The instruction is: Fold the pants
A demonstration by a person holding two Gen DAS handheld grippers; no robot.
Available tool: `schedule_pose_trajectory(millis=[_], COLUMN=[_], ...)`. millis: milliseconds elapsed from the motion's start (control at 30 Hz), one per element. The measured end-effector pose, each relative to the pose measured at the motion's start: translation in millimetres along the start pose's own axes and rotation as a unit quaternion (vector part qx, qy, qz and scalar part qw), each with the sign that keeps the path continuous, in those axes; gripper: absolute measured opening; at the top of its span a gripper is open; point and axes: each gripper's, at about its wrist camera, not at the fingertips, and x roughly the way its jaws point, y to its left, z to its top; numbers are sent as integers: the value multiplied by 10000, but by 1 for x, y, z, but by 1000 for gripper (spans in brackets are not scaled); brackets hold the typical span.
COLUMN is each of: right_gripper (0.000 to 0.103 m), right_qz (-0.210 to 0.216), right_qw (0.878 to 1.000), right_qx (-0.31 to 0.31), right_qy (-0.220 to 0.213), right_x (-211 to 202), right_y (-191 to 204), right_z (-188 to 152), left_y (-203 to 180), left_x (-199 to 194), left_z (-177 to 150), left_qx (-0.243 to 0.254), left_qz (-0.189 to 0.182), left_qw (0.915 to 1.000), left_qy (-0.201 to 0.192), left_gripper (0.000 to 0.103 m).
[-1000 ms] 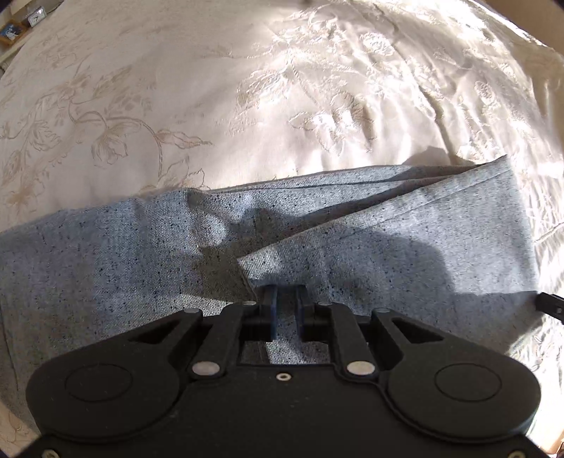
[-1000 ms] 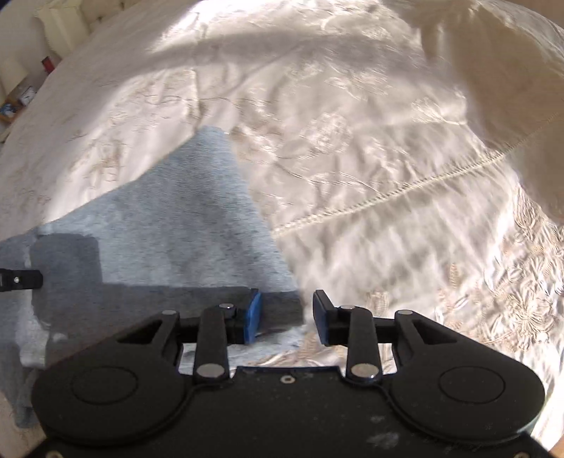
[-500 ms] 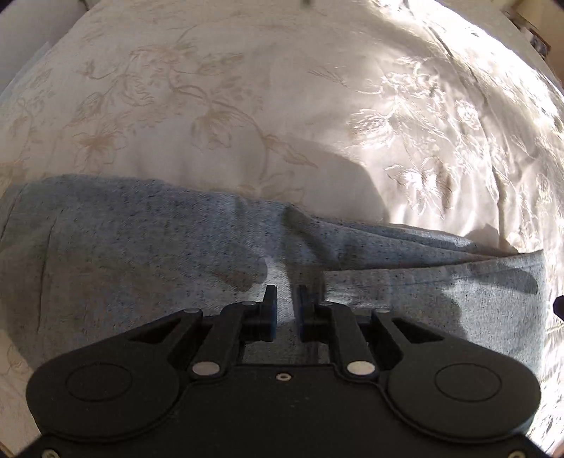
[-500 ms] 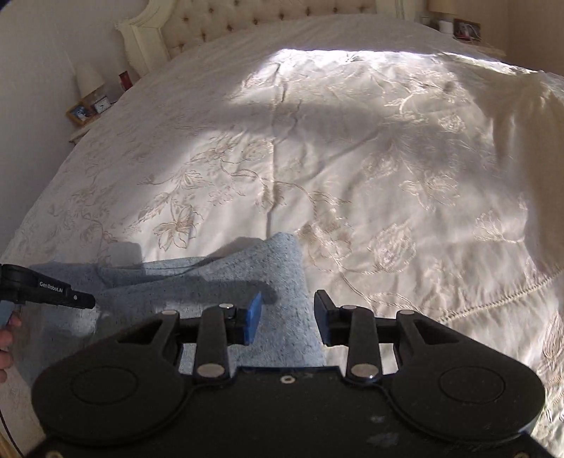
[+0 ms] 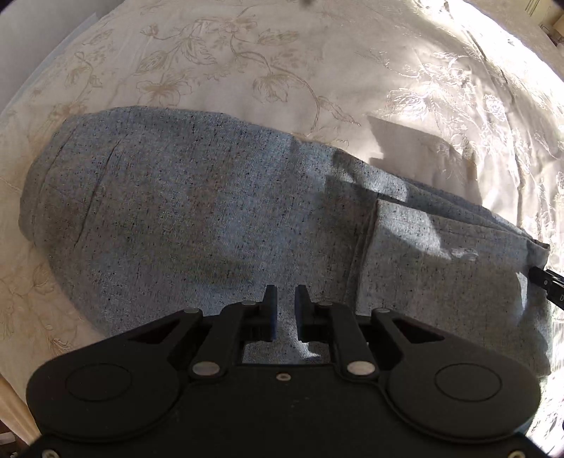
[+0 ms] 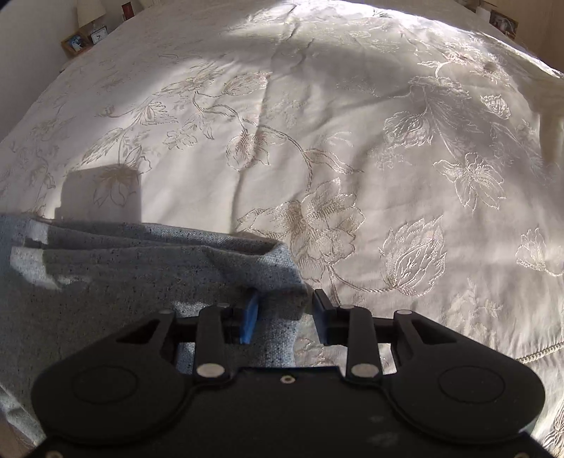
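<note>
Grey-blue speckled pants (image 5: pixel 197 211) lie folded lengthwise across the bedspread, with a doubled-back layer (image 5: pixel 440 267) at the right. My left gripper (image 5: pixel 284 303) hovers over the middle of the pants. Its jaws stand a narrow gap apart, and only flat cloth shows behind that gap. In the right wrist view the pants' end (image 6: pixel 148 267) lies at the lower left. My right gripper (image 6: pixel 285 310) straddles its corner, and the jaws are closing with cloth between them. The blue pad (image 6: pixel 248 320) lies against the cloth while the other finger (image 6: pixel 322 306) stands just clear. The right gripper's tip (image 5: pixel 550 282) shows at the left view's edge.
A cream bedspread (image 6: pixel 317 148) with embroidered flowers spreads beyond the pants. A nightstand with a picture frame and a clock (image 6: pixel 84 38) stands at the far left corner, and small items (image 6: pixel 504 21) sit at the far right. The bed's edge (image 5: pixel 10 387) runs along the lower left.
Both wrists rolled. My left gripper slid along the pants toward their wide end. My right gripper shifted left, and the pants' corner now sits between its slightly narrower jaws.
</note>
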Motion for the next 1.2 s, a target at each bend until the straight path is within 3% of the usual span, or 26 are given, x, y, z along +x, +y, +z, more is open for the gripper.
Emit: schedule_pose_trajectory(millis=[133,367,433,533,667,933,1133,1200], right_gripper=[33,33,32,32,32,35,36,36], right_qz=[14,-77,-30,49,60,107,288,321], right_qw=[10000,9997,9999,9999,9999,9983,9952,9943], right_qx=[-84,-248,-82,104,80,305,582,651], right_qy=[20,-48,-55,-60,-34,-482,-735,-775], right_x=[0,3,5,5,3,-44,-96,-111], right_y=[0,4,0,-5,-5,-19,-25,-18], right_z=[-5,-10,-11,-11,-10,-16,-34,-41], left_y=[-20,-58,-65,-62,-48,19,75,78], left_x=[5,44,62,85,72,-7,-33,-32], left_z=[12,61,71,86,97,75,26,7], left_qx=[285,468,555,361,16,-263,-464,-363], left_qz=[31,2,223,208,-53,-104,448,448], left_qw=[9995,9984,9980,9991,9999,9990,9976,9981], left_qy=[-94,-314,-218,19,112,-339,-249,-198], left_gripper=[20,18,18,18,19,21,20,21])
